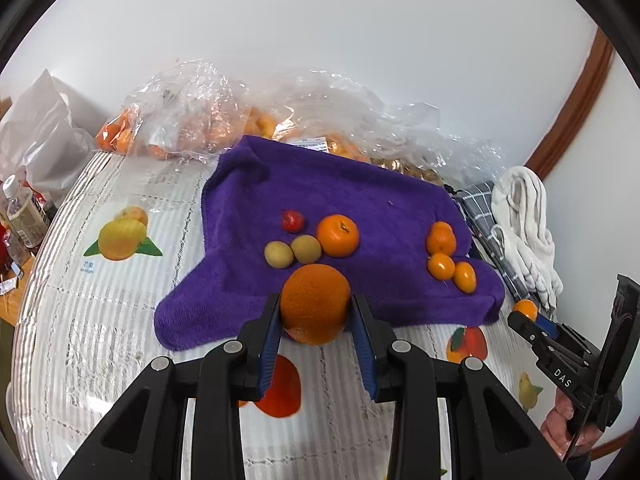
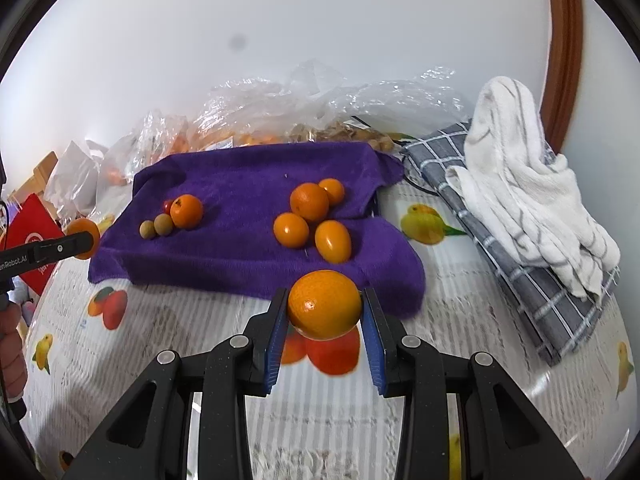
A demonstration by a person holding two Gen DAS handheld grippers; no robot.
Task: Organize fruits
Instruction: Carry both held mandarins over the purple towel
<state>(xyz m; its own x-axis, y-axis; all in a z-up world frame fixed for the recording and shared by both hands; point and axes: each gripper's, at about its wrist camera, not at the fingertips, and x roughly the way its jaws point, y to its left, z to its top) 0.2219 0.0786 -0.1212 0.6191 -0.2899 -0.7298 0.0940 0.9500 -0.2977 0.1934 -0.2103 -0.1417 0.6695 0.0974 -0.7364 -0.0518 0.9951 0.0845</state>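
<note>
Left gripper [image 1: 315, 312]: clenched on large orange [image 1: 315, 303], over purple towel [image 1: 360, 192] front edge | Right gripper [image 2: 325, 312]: clenched on small orange [image 2: 324, 305], near towel's front-right corner | Handling: round, firm, likely slippery; grip at widest girth.

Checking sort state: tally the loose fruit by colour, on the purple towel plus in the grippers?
Orange, on purple towel: 5, one in the left cluster, four in the right cluster
Orange, held: 2, left gripper on a large orange, right gripper on a smaller orange
Tan-green: 2
Red: 1
Total: 10
</note>
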